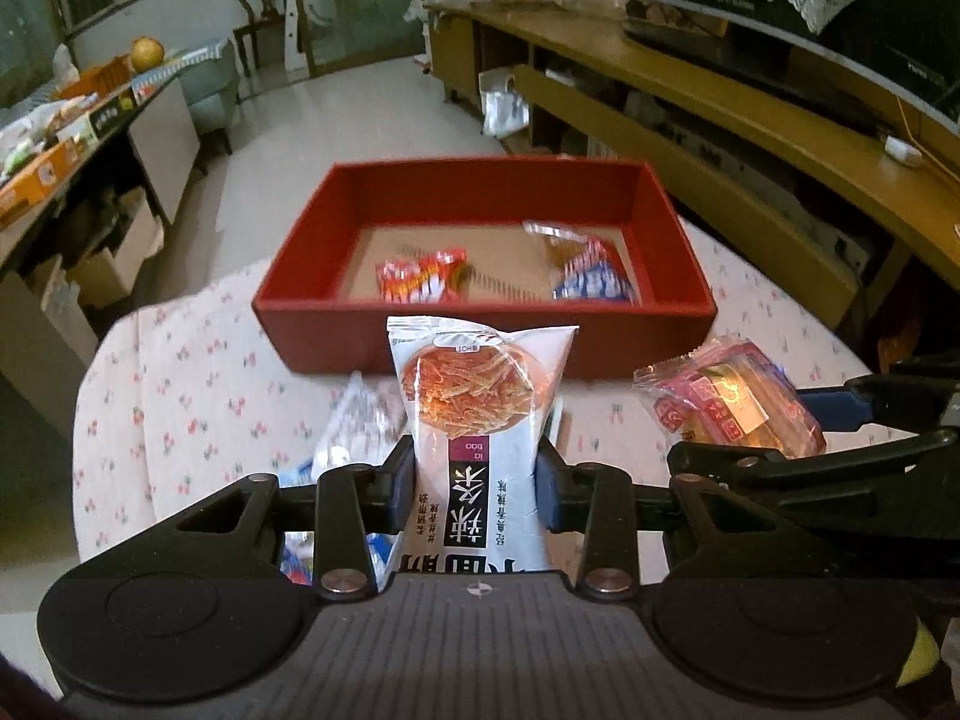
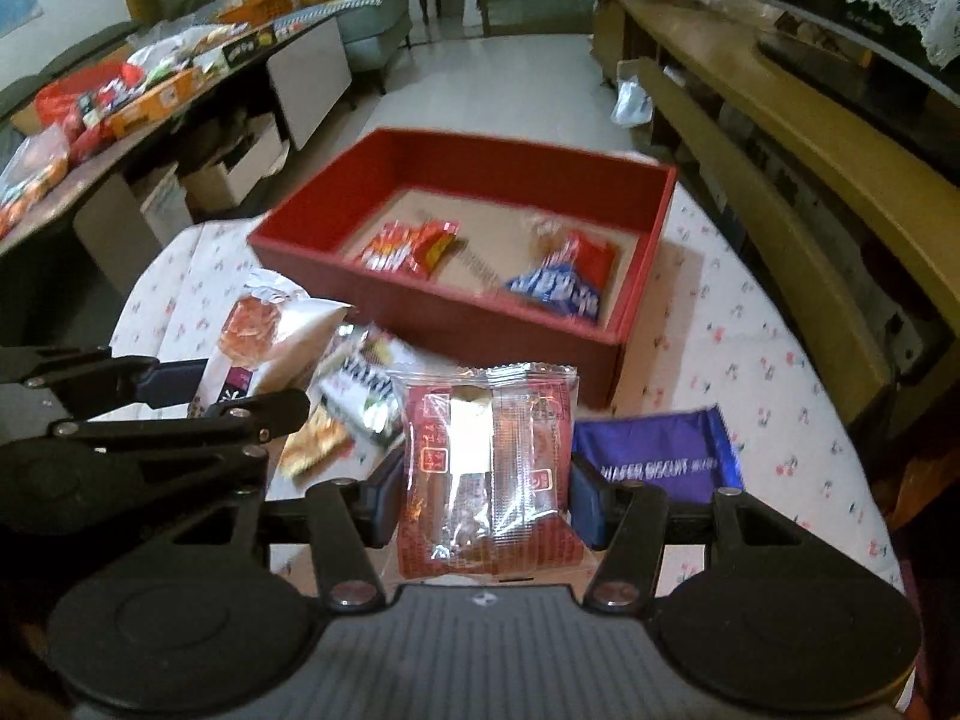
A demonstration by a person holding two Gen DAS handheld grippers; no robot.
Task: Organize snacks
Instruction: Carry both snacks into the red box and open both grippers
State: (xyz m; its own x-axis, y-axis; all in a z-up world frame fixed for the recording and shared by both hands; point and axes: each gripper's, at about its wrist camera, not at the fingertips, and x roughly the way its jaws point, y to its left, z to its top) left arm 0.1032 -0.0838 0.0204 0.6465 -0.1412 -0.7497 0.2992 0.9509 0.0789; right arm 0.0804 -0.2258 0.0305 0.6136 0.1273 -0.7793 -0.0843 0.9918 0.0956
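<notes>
Claws (image 1: 477, 480) (image 2: 486, 498) gripping snack packets, red box (image 1: 480, 336)

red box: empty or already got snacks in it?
Not empty. The red box holds two packets on its floor: a red-orange packet and a blue-and-red packet; most of the floor is bare.

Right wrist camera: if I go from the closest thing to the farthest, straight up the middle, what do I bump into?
Right gripper, clamped on the clear-and-red plastic snack packet → near wall of the red rectangular cardboard box → blue-and-white snack packet inside the box → far wall of the box → pale tiled floor.
</notes>
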